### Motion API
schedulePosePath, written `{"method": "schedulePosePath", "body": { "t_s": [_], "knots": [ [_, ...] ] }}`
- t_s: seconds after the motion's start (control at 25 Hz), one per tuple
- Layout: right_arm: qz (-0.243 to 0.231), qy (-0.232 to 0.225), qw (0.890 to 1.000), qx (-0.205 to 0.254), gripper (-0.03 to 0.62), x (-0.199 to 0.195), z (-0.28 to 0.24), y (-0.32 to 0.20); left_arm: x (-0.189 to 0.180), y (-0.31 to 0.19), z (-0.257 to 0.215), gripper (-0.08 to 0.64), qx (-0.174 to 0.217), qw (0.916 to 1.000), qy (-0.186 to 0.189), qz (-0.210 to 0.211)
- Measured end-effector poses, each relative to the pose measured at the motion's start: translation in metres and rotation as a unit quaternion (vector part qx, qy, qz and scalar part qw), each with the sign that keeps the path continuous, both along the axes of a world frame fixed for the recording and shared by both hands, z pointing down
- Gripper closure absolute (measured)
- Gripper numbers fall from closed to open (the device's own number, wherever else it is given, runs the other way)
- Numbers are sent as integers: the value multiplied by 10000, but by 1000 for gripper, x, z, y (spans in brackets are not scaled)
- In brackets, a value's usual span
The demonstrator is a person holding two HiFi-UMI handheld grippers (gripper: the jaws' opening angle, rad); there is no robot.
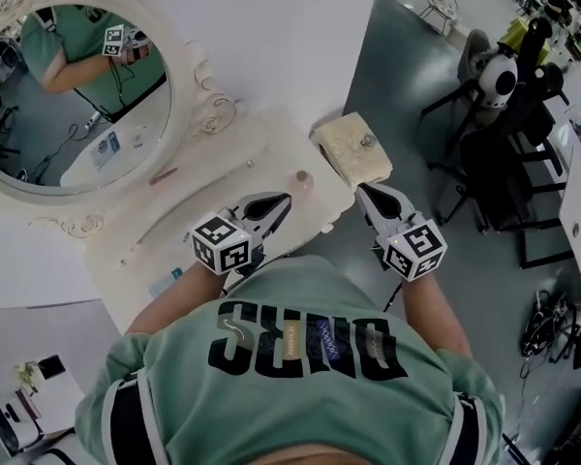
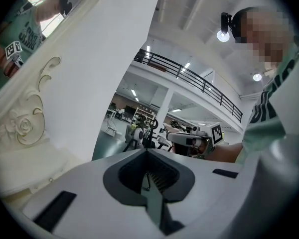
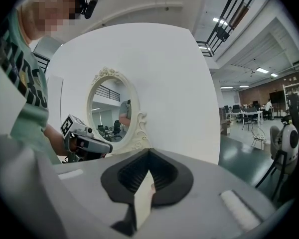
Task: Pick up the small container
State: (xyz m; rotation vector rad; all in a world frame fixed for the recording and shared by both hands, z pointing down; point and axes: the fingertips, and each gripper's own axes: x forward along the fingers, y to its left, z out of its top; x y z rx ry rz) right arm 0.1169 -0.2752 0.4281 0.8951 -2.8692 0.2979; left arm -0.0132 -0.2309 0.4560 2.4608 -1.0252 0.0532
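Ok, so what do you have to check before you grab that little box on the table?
1. Box in sight: ok, the cream box sits at the right end of the table in the head view.
2. Right gripper jaws ready: not ok, shut, nothing in them.
3. Left gripper jaws ready: not ok, shut, nothing in them.
4. Way from Right gripper to cream box: ok, nothing lies between.
5. Box top fastened: cannot tell.

green shirt: big dark letters, look like "sund"; rest not legible.
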Motion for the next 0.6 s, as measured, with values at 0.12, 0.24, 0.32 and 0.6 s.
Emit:
{"method": "schedulePosePath", "body": {
  "t_s": [0.12,0.24,0.32,0.6],
  "knots": [
    [-27,28,10000,-23,581,0,2,-1,0,-3,-1,561,14,10000,8,-10],
    [-137,-81,9999,-43,580,0,1,-2,0,-5,-1,561,5,10000,7,-54],
    [-231,-130,9996,-61,448,-4,-1,-2,-4,-6,0,560,-23,10000,0,-96],
    [-365,75,9993,-27,370,-21,10,-20,-17,-18,12,560,-131,9997,-37,-223]
  ]
}}
